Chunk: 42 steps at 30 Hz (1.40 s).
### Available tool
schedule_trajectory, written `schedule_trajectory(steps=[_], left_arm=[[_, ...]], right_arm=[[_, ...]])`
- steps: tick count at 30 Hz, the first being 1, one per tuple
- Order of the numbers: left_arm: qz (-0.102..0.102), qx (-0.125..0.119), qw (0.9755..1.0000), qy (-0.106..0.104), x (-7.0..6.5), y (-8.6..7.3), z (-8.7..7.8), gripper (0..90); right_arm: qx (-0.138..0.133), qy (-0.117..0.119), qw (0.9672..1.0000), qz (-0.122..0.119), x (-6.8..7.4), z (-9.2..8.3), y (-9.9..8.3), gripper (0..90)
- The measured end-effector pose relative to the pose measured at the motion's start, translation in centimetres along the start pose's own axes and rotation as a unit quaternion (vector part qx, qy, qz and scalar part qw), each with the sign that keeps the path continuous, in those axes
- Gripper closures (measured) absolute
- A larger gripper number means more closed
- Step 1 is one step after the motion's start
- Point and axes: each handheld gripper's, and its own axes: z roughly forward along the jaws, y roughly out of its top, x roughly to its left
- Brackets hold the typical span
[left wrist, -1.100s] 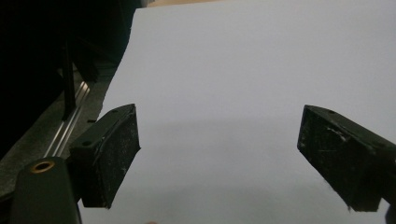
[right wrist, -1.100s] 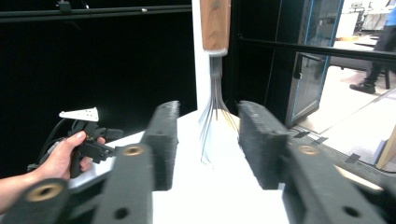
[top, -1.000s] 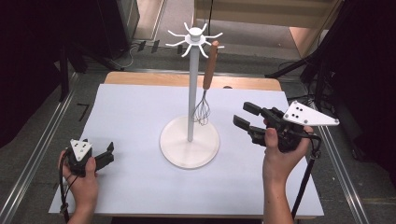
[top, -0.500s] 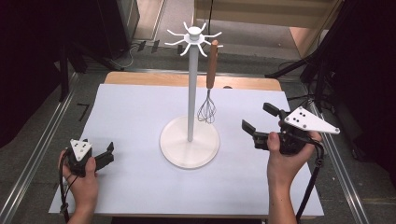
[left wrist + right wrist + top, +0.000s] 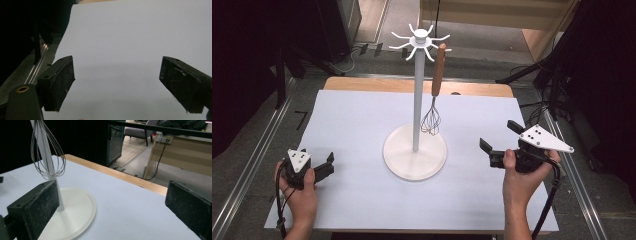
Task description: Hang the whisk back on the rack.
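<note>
A white sheet covers the wooden surface [image 5: 362, 84] in a dim workroom, where a tall white utensil stand with a round base and a crown of hooked arms [image 5: 416, 120] rises at the centre. From one hook on its right side hangs a wire balloon whisk with a brown wooden handle [image 5: 434, 95], head down beside the pole and just above the base, apparently hung there so it dangles free. The right claw [image 5: 502, 142] sits low to the stand's right, well apart from the whisk; its jaws have just been opening and stand wide with nothing between them, which suggests a release. The left claw [image 5: 328, 165] rests near the surface's front left corner, also released and empty, seemingly parked out of the way.
</note>
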Motion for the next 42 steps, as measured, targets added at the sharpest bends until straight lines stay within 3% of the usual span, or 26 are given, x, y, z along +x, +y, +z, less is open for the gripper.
schedule_trajectory(steps=[21,42], left_arm=[[0.000,0.000,1.0000,0.000,0.0,0.0,0.0,13.5],[0.001,0.000,1.0000,0.000,0.0,0.0,0.0,13.5]], right_arm=[[0.024,-0.058,0.9978,0.024,-2.3,-1.3,-5.1,0.0],[0.053,-0.088,0.9928,0.062,-4.5,-2.0,-10.2,0.0]])
